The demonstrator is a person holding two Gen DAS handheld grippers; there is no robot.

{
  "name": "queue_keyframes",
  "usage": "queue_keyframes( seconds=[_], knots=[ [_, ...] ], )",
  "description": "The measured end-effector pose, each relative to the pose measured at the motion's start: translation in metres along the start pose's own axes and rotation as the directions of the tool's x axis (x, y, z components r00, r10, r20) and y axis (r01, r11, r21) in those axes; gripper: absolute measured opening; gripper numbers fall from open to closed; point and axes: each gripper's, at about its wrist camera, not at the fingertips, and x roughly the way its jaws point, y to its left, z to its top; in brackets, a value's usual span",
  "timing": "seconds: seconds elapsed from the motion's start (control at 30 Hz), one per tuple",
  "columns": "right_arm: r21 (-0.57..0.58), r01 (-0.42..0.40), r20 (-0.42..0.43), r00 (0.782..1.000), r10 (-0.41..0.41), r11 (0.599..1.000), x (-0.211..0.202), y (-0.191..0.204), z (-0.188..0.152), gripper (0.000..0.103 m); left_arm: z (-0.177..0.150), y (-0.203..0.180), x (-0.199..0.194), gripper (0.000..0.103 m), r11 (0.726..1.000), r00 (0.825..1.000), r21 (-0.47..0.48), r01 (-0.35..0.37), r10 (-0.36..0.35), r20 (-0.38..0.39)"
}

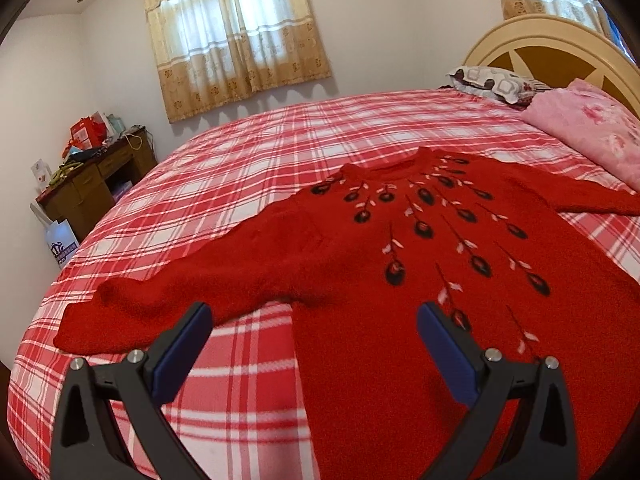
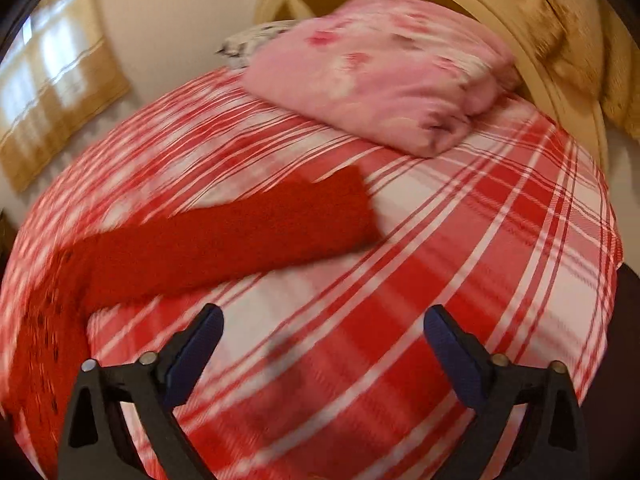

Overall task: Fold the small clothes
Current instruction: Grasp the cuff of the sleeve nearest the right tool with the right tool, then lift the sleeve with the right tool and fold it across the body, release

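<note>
A red knitted sweater (image 1: pixel 400 272) with dark and white flower embroidery lies flat, front up, on the plaid bedspread (image 1: pixel 240 184), both sleeves spread out. My left gripper (image 1: pixel 314 314) hovers open above the sweater's left side, below the armpit, with nothing between its blue pads. In the blurred right wrist view, the other red sleeve (image 2: pixel 240 232) stretches across the bed, its cuff pointing toward the pink bundle. My right gripper (image 2: pixel 322 318) stands open over bare bedspread (image 2: pixel 460 240), a little in front of that sleeve, and holds nothing.
A folded pink floral quilt (image 2: pixel 384 76) and a patterned pillow (image 1: pixel 496 84) lie by the cream headboard (image 1: pixel 552 40). A wooden desk (image 1: pixel 92 184) piled with boxes stands by the far wall under a curtained window (image 1: pixel 236 36). A white bag (image 1: pixel 60 244) leans beside it.
</note>
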Motion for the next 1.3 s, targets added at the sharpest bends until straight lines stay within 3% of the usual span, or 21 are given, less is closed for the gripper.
queue_keyframes(
  seconds=[0.07, 0.3, 0.5, 0.57, 0.7, 0.97, 1.3],
  knots=[
    [0.036, 0.005, -0.031, 1.0, -0.004, 0.999, 0.014, -0.009, 0.013, 0.075, 0.004, 0.002, 0.007, 0.103, 1.0, 1.0, -0.004, -0.007, 0.007, -0.006],
    [0.041, 0.036, -0.06, 0.998, -0.033, 0.999, 0.048, -0.011, 0.043, 0.063, 0.008, 0.002, 0.025, 0.103, 1.0, 0.999, -0.01, -0.025, 0.024, -0.033],
    [-0.095, 0.09, -0.059, 0.994, -0.096, 0.991, 0.062, 0.014, 0.045, 0.039, 0.009, 0.006, 0.033, 0.103, 0.999, 0.998, -0.019, -0.031, 0.03, -0.048],
    [-0.131, 0.056, -0.071, 0.995, -0.066, 0.99, 0.063, 0.023, 0.045, 0.017, 0.008, 0.009, 0.035, 0.103, 0.999, 0.998, -0.027, -0.032, 0.03, -0.058],
    [-0.139, 0.031, -0.069, 0.997, -0.041, 0.99, 0.06, 0.034, 0.046, 0.015, 0.006, 0.015, 0.035, 0.103, 0.999, 0.997, -0.043, -0.032, 0.029, -0.065],
    [-0.176, -0.028, 0.042, 0.998, 0.036, 0.984, 0.02, 0.071, 0.05, 0.014, 0.004, 0.031, 0.028, 0.103, 0.997, 0.998, -0.072, -0.033, 0.029, -0.058],
    [-0.297, -0.132, 0.152, 0.971, 0.183, 0.946, -0.042, 0.147, 0.057, 0.014, -0.001, 0.044, 0.024, 0.103, 0.995, 0.998, -0.101, -0.028, 0.023, -0.058]
  ],
)
